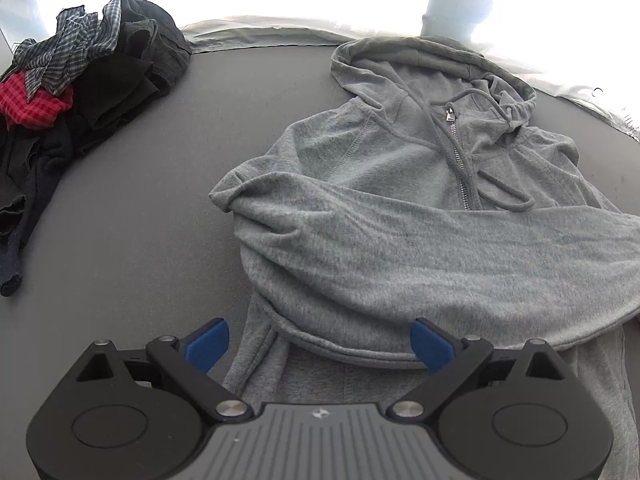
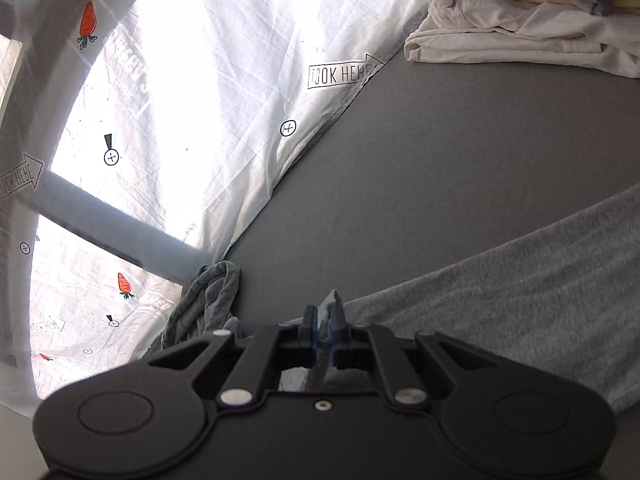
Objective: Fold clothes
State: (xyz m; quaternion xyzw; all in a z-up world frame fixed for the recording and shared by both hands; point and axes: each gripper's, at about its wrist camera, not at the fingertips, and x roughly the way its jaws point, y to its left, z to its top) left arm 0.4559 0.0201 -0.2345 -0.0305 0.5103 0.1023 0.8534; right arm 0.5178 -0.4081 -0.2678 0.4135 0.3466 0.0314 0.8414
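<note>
Risk: sleeve (image 2: 500, 300) slipping from clamped right gripper (image 2: 327, 326), dropping crooked across hoodie (image 1: 400, 160); left gripper (image 1: 320, 344) apart, empty.

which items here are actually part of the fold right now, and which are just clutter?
In play:
- grey zip hoodie, one sleeve folded across its front
- right gripper, shut on a pinch of the hoodie's fabric
- left gripper, open over the hem

Lying about:
- dark clothes pile
- stack of light garments
- printed white sheet
</note>
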